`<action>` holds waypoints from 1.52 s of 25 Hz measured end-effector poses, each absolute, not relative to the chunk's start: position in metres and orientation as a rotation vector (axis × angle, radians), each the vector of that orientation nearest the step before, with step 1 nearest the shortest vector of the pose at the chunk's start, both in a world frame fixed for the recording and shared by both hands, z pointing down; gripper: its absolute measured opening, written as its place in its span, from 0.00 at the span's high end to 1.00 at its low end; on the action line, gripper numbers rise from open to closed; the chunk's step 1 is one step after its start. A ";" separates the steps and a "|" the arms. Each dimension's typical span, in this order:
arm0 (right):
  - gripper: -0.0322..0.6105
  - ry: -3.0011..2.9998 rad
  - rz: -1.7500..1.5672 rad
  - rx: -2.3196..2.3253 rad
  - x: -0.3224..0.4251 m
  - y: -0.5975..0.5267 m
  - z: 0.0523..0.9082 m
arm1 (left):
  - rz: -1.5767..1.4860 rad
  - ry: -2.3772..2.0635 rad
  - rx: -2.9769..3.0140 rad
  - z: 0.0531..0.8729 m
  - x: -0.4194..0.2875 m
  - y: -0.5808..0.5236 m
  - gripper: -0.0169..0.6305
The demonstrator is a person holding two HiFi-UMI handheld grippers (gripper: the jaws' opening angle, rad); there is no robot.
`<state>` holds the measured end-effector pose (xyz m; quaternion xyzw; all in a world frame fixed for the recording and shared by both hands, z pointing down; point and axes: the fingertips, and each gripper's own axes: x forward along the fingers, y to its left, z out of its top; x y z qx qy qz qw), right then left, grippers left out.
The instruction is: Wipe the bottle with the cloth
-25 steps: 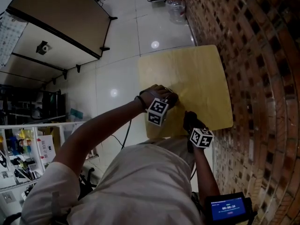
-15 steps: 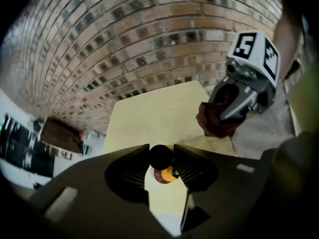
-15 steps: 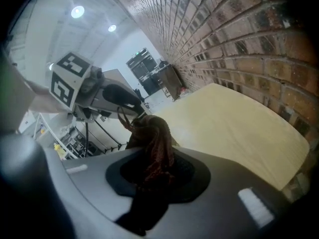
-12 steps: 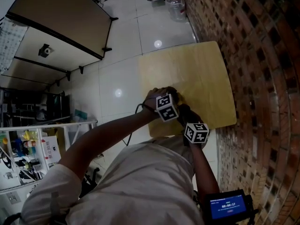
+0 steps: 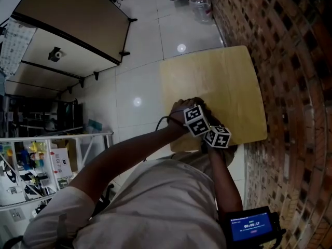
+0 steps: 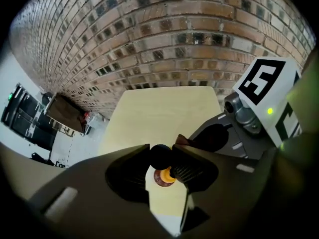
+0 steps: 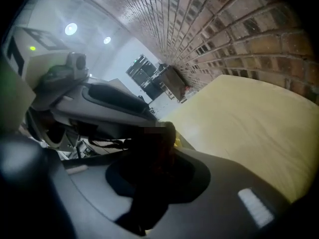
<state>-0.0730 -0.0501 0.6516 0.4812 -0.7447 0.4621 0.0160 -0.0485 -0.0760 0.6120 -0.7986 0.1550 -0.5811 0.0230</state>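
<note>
The head view looks steeply down from above the person and takes in the shoulders, both arms, the surface (image 5: 228,77), the floor (image 5: 140,61) and the brick wall (image 5: 290,61). The left gripper view sits close behind the jaws of the left hand-held gripper (image 6: 167,157) and faces down along them to the surface, with the wall behind. The right gripper view rides on the right hand-held gripper (image 7: 158,151) and looks low across the same surface, along the wall. All three views share the surface and the wall. Each gripper view also shows the other hand-held gripper very near.
</note>
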 end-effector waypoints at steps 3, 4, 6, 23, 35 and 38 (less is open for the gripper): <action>0.82 -2.256 1.516 1.495 -0.072 -0.050 0.663 | -1.795 0.484 -2.479 0.611 -0.049 -0.076 0.72; 0.82 -2.244 1.534 1.491 -0.073 -0.049 0.665 | -1.792 0.488 -2.481 0.611 -0.050 -0.076 0.72; 0.82 -2.222 1.552 1.491 -0.073 -0.049 0.667 | -1.788 0.492 -2.486 0.611 -0.050 -0.076 0.72; 0.82 -1.883 1.639 1.439 -0.054 -0.052 0.770 | -1.792 0.522 -2.558 0.611 -0.047 -0.085 0.72; 0.82 -1.798 1.645 1.494 -0.007 -0.015 0.767 | -1.677 1.002 -2.735 0.605 -0.057 -0.107 0.72; 0.82 -1.778 1.645 1.515 0.006 0.005 0.763 | -1.647 1.172 -2.773 0.603 -0.061 -0.114 0.72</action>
